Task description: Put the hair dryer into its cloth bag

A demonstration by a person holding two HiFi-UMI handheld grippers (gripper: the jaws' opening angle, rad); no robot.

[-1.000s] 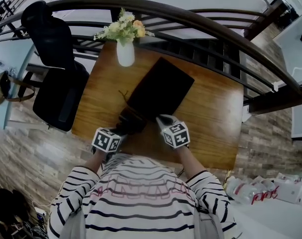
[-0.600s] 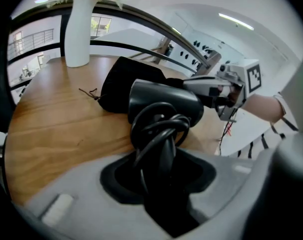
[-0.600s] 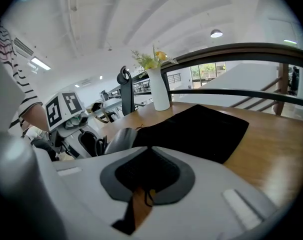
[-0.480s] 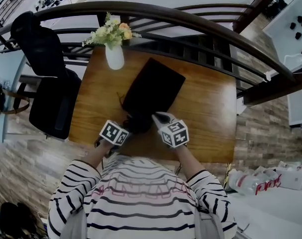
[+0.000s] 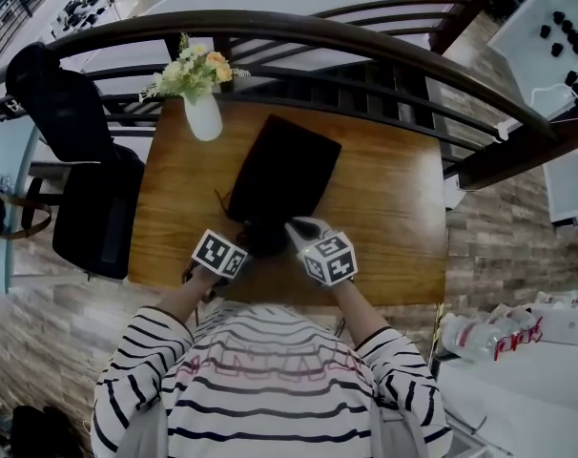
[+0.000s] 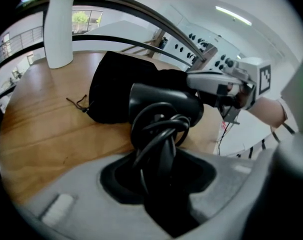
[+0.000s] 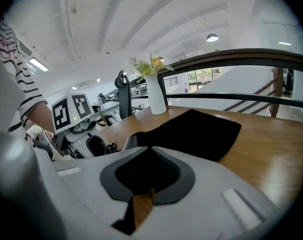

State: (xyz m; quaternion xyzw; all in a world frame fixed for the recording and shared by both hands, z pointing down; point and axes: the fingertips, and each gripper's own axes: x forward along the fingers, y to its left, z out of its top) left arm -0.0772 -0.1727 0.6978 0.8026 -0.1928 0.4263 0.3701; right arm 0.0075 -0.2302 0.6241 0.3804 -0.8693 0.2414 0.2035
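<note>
The black cloth bag point(image 5: 285, 172) lies flat in the middle of the wooden table point(image 5: 394, 227), its mouth toward me. My left gripper point(image 5: 237, 247) is shut on the handle of the black hair dryer point(image 6: 164, 109), which has its cord wound round it. The dryer's barrel sits at the bag's point(image 6: 114, 86) mouth. My right gripper point(image 5: 295, 230) is shut on the near edge of the bag point(image 7: 196, 129) and holds that edge a little off the table, right beside the dryer point(image 5: 261, 237).
A white vase with flowers point(image 5: 202, 113) stands at the table's far left corner. A dark curved railing point(image 5: 365, 41) runs behind the table. A black office chair point(image 5: 84, 175) stands to the left of the table.
My left gripper has carried the hair dryer to the right, up to the bag's mouth. The right gripper has risen slightly with the bag's edge.
</note>
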